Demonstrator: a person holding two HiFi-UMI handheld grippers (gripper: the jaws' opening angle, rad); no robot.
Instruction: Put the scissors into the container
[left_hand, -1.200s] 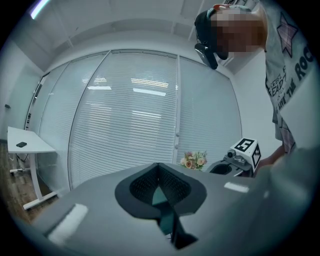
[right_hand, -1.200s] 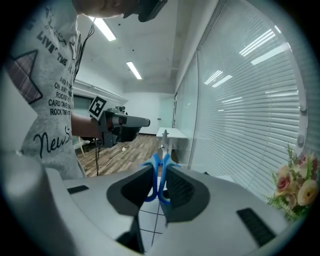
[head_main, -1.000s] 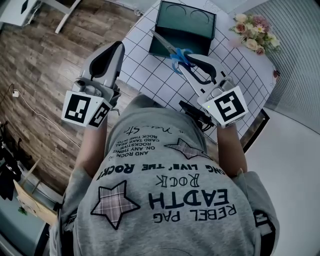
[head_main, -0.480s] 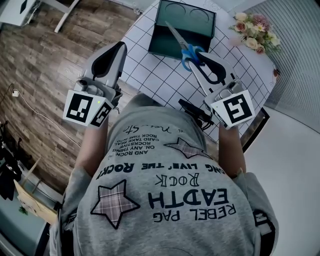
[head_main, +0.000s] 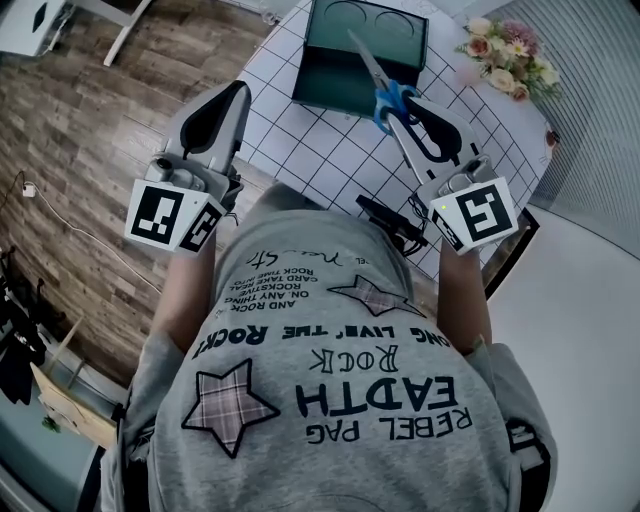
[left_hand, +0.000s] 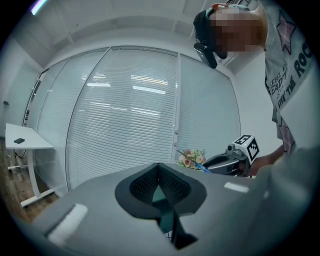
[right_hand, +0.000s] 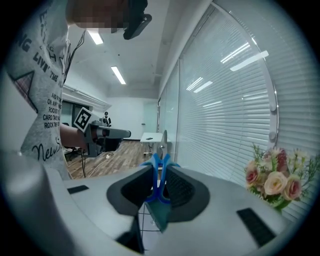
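Grips the scissors (head_main: 378, 75) by their blue handles in the clamped right gripper (head_main: 404, 104), blades slanting above the open dark green container (head_main: 322, 75) on the gridded table (head_main: 320, 150) for lowering in (left gripper (head_main: 238, 95) closed, empty, well aside).

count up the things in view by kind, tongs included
scissors: 1, blue-handled, gripped in the right tongs
container: 1, dark green
flower bunch: 1
tongs: 2, the left tongs hold nothing
total: 5
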